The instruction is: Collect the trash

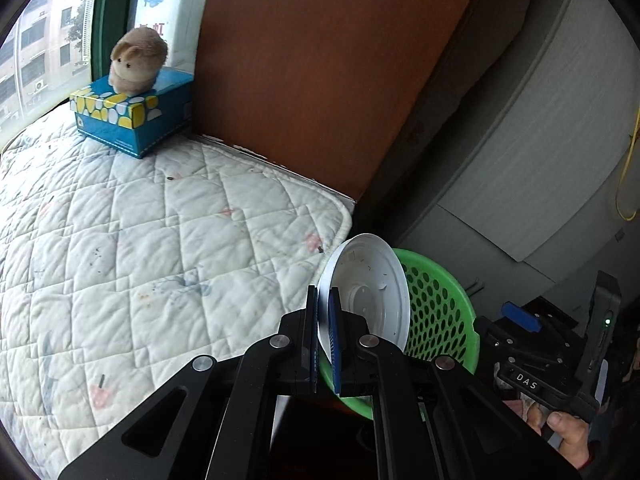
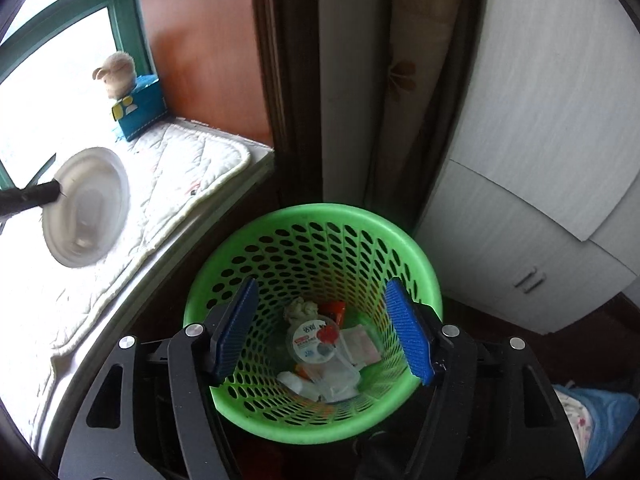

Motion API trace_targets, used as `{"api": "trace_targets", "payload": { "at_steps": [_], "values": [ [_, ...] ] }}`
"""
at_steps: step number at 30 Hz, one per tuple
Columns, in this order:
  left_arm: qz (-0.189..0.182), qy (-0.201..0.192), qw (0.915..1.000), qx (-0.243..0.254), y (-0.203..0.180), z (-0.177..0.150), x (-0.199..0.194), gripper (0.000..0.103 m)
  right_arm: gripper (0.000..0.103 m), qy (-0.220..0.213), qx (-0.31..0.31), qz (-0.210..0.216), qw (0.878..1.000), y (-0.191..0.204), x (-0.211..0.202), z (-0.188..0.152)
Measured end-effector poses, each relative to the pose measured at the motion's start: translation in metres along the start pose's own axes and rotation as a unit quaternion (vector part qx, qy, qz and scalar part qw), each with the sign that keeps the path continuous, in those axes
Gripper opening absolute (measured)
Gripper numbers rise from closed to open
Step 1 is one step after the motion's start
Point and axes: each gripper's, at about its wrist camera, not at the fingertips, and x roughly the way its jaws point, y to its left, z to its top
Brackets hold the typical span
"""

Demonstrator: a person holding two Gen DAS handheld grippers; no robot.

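Left gripper [image 1: 325, 334] clamped on the rim of a white plastic lid [image 1: 366, 292], held on edge at lower centre of the left wrist view, over the quilted pad's [image 1: 160, 240] corner beside the green basket [image 1: 444, 312]. Right gripper [image 2: 320, 328] spread wide, nothing between the blue pads [image 2: 408, 336], hovering over the basket at centre-bottom of its view. Wrappers and a small round container [image 2: 316, 342] lying on the basket's floor.

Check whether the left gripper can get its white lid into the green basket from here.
Probably yes. The left gripper pinches the white lid beside the green basket; the right gripper hangs open over its mouth and may crowd it.
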Motion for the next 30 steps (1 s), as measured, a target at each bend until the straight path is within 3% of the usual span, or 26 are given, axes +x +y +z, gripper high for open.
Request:
{"api": "trace_targets", "payload": {
  "at_steps": [10, 17, 20, 25, 30],
  "values": [
    [-0.022, 0.053, 0.9980, 0.025, -0.050, -0.014, 0.061, 0.007, 0.073, -0.014, 0.019, -0.016, 1.000, -0.023, -0.021, -0.006],
    [-0.027, 0.072, 0.9964, 0.035, -0.067, -0.029, 0.079, 0.037, 0.073, -0.011, 0.028, -0.012, 0.999, -0.027, -0.028, -0.017],
    [-0.002, 0.062, 0.9966, 0.054, -0.069, -0.036, 0.068, 0.045, 0.076, -0.014, 0.031, -0.004, 0.999, -0.025, -0.032, -0.022],
    [0.051, 0.027, 0.9961, 0.066, -0.056, -0.041, 0.038, 0.071, 0.080, -0.023, 0.030, 0.018, 0.999, -0.010, -0.040, -0.027],
    [0.084, -0.004, 0.9943, 0.066, -0.033, -0.048, 0.006, 0.078, 0.088, -0.039, 0.016, 0.035, 0.999, 0.018, -0.051, -0.027]
  ]
}}
